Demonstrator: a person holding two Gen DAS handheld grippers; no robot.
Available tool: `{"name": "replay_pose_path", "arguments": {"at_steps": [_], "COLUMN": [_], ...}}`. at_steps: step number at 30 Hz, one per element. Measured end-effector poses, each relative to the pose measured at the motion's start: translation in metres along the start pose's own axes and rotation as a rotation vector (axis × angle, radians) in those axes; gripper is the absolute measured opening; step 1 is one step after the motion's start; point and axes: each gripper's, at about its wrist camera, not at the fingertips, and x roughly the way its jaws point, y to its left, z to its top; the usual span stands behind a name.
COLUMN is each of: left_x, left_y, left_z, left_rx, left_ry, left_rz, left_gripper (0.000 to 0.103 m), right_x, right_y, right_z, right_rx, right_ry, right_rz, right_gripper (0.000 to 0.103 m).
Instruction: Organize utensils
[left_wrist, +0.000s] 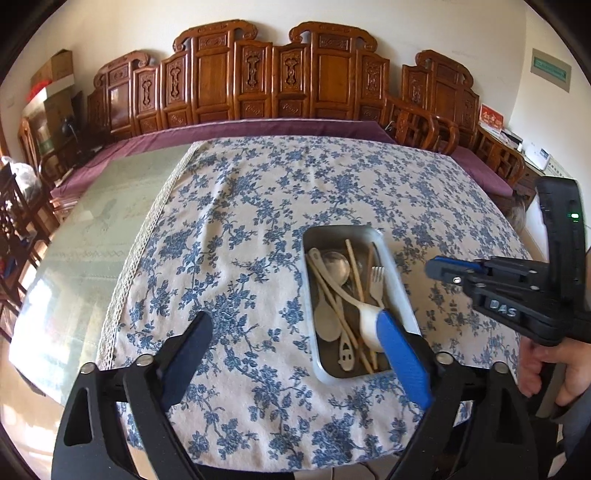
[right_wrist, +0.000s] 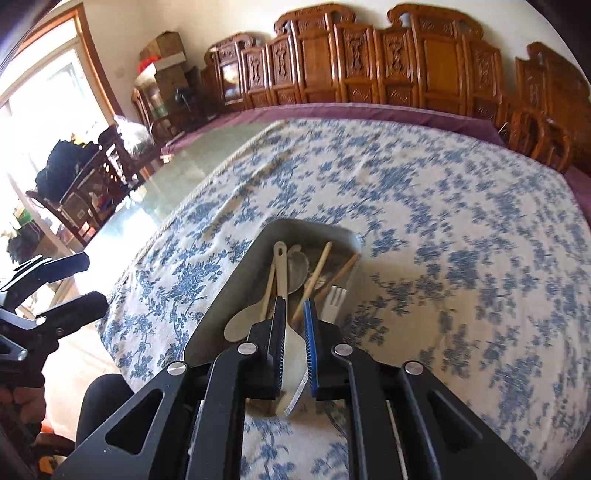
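— Two grippers: what are the jaws doing?
— Right gripper (right_wrist: 294, 343) pinches a white spoon (right_wrist: 290, 354) over the tray (right_wrist: 207, 332). Left gripper (left_wrist: 295, 354) is spread wide, holding nothing.
— And the utensils?
— Spoons, chopsticks (left_wrist: 355, 269) and fork (left_wrist: 377, 282) lie in the tray on the tablecloth (left_wrist: 240, 221).

Tablecloth (left_wrist: 258, 229): white with blue floral print. Tray (left_wrist: 397, 280): silver-grey. Spoons (left_wrist: 327, 317): cream. Chopsticks (left_wrist: 354, 269): tan.

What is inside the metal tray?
The tray holds spoons, chopsticks and a fork. The left gripper's finger covers its near corner.
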Motion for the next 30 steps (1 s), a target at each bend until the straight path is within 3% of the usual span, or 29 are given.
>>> {"name": "replay_pose_path", "arguments": {"at_steps": [4, 11, 17, 20, 30], "left_x": [-0.01, -0.029, -0.05, -0.059, -0.083], "left_y": [-0.015, -0.042, -0.065, -0.074, -0.098], "left_z": [-0.004, -0.016, -0.027, -0.033, -0.053], "left_rx": [0.003, 0.022, 0.027, 0.027, 0.036], "left_ry": [-0.014, -0.039, -0.067, -0.075, -0.095], "left_rz": [0.007, 0.018, 0.001, -0.006, -0.021], "left_gripper": [0.093, 0.095, 0.095, 0.095, 0.095], "right_x": [-0.034, -0.094, -0.144, -0.165, -0.211], "right_y": [-0.008, -0.022, -0.025, -0.024, -0.019], "right_z": [-0.013, -0.045, -0.07, -0.081, -0.111], "right_rx": [0.002, 0.038, 0.064, 0.068, 0.087], "right_ry": [-0.058, -0.139, -0.213, -0.248, -0.299], "right_rz": [-0.03, -0.114, -0.186, -0.205, -0.296], "right_gripper": [0.028, 0.069, 0.094, 0.1, 0.1]}}
